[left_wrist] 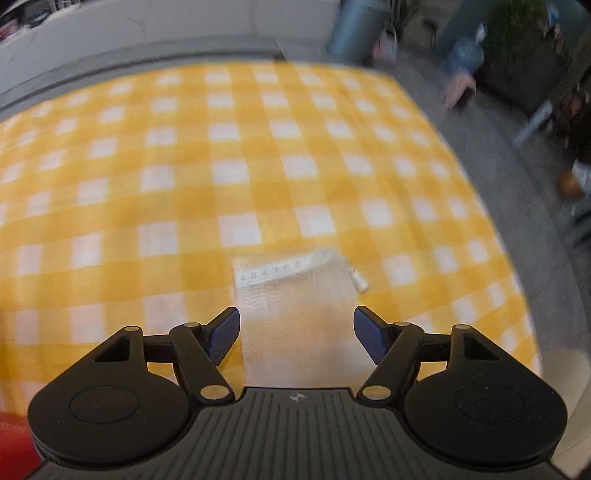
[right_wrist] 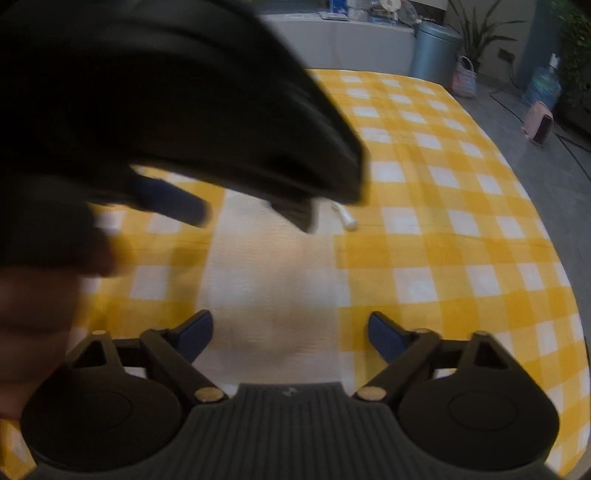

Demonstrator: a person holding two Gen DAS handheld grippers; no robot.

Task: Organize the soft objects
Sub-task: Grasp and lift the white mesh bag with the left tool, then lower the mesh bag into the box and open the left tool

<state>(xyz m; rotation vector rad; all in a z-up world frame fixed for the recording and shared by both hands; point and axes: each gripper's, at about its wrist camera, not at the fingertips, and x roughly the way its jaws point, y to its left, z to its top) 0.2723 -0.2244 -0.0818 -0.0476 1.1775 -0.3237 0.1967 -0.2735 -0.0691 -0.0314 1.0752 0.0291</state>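
Left gripper (left_wrist: 296,334): pointed steeply down over the checked cloth (left_wrist: 184,166), jaws spread wide, blue pads (left_wrist: 221,338) clear of everything. Nothing is grasped.

Item, mesh pouch (left_wrist: 295,306): pale, see-through, lying flat on the yellow-and-white cloth. From my left wrist view it sits straight ahead between my two fingers, its near part running down out of sight under the gripper body. Its far hem carries a white printed label (left_wrist: 273,273), and a small white tab (left_wrist: 360,282) sticks out at the far right corner. Whether my pads touch the fabric I cannot tell; the frame is blurred.

Right gripper (right_wrist: 290,334): also aimed down, jaws apart, nothing clamped. The same pouch (right_wrist: 273,280) lies between and beyond its fingers, the white tab (right_wrist: 347,218) at the far end.

Cross-view: my left gripper (right_wrist: 255,212) shows in the right wrist view as a large dark blurred shape at upper left, its fingers hanging over the pouch's far end.

Surroundings: grey floor (right_wrist: 535,166), round grey bin (right_wrist: 436,55), potted plant (right_wrist: 480,33), pink object (right_wrist: 541,127) on the floor.
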